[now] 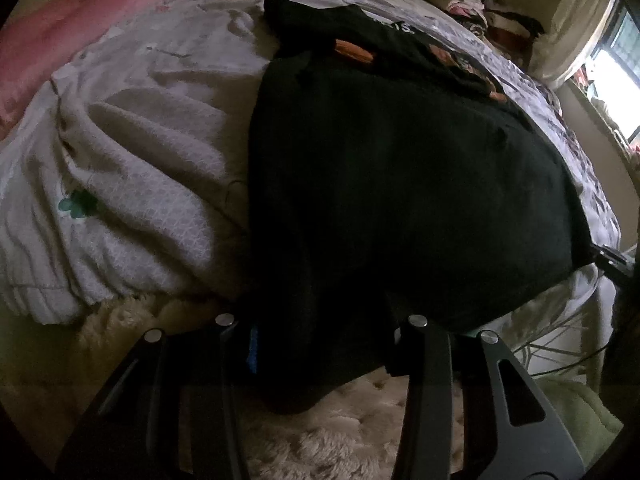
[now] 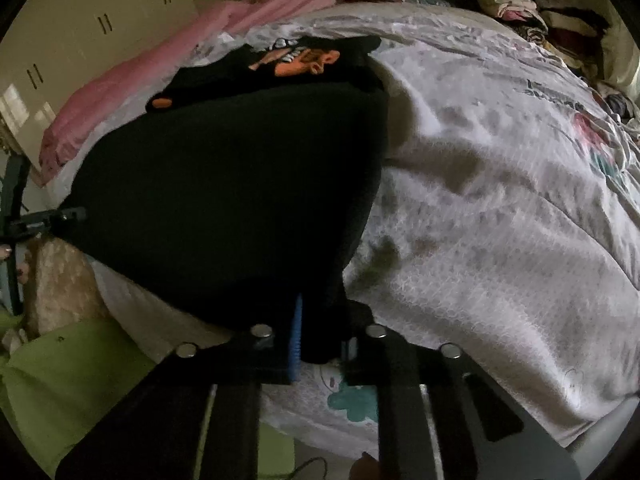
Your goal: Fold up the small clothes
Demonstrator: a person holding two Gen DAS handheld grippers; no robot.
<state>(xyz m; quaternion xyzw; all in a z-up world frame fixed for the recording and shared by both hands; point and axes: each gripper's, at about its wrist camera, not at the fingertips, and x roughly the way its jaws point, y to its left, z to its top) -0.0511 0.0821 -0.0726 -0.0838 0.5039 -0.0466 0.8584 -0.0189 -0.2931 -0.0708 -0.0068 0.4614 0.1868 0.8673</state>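
Observation:
A black garment point(image 1: 400, 168) with an orange print lies spread on the bed, its near edge hanging over the bed's side. My left gripper point(image 1: 320, 344) has its jaws around one near corner of the garment, and the cloth fills the gap. In the right wrist view the same black garment point(image 2: 240, 184) shows its orange print point(image 2: 304, 62) at the far end. My right gripper point(image 2: 320, 340) is shut on the other near corner. The left gripper also shows at the far left of the right wrist view point(image 2: 60, 216).
The bed carries a white patterned quilt point(image 2: 500, 220) and a pink blanket point(image 2: 200, 40) at the far side. Piles of folded clothes point(image 2: 520, 4) stand at the head. A fluffy rug point(image 1: 340, 440) lies below. Wardrobe doors point(image 2: 100, 20) and a window point(image 1: 616, 80) border the room.

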